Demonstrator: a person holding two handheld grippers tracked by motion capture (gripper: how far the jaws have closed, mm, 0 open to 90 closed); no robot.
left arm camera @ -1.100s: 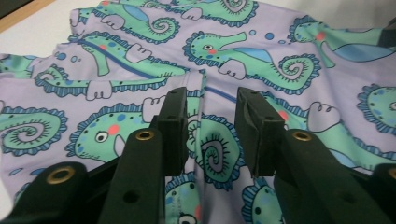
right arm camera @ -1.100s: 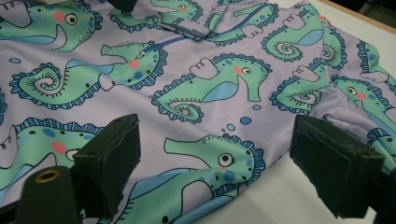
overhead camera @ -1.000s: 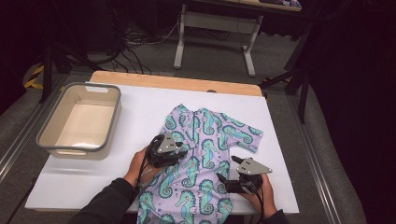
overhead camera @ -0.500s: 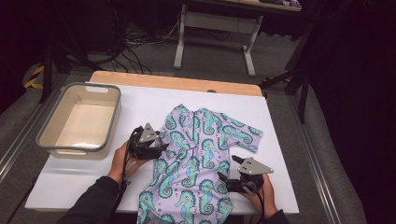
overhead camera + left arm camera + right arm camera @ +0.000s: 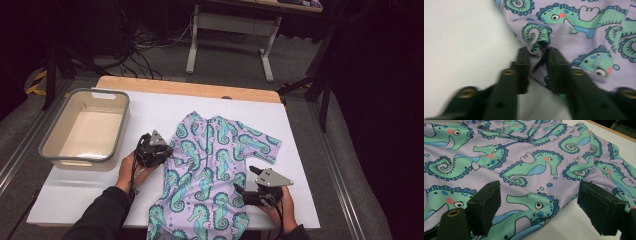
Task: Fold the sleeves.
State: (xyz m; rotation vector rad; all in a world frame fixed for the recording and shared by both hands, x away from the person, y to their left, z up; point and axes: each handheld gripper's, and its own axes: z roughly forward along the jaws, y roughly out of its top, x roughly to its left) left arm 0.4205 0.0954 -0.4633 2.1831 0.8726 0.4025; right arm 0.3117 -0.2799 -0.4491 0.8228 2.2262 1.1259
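A lilac child's swimsuit (image 5: 215, 165) printed with green seahorses lies flat on the white table (image 5: 150, 107), its legs hanging over the near edge. My left gripper (image 5: 167, 152) is at the suit's left edge. Its jaws have just been closing, and in the left gripper view the left gripper (image 5: 537, 53) pinches a bunched fold of the swimsuit (image 5: 584, 37). My right gripper (image 5: 245, 187) rests at the suit's lower right edge. In the right gripper view the right gripper (image 5: 539, 195) stands open over the swimsuit (image 5: 534, 152), its pads apart from the cloth.
A grey plastic bin (image 5: 50, 145), nothing inside it, stands on the table's left side beside my left hand. A wooden strip (image 5: 190, 87) runs along the far edge of the table. Desk legs and cables lie on the floor beyond.
My left gripper slid left, off the middle of the suit to its left edge, and closed on a fold of the cloth. The right gripper has stayed where it was.
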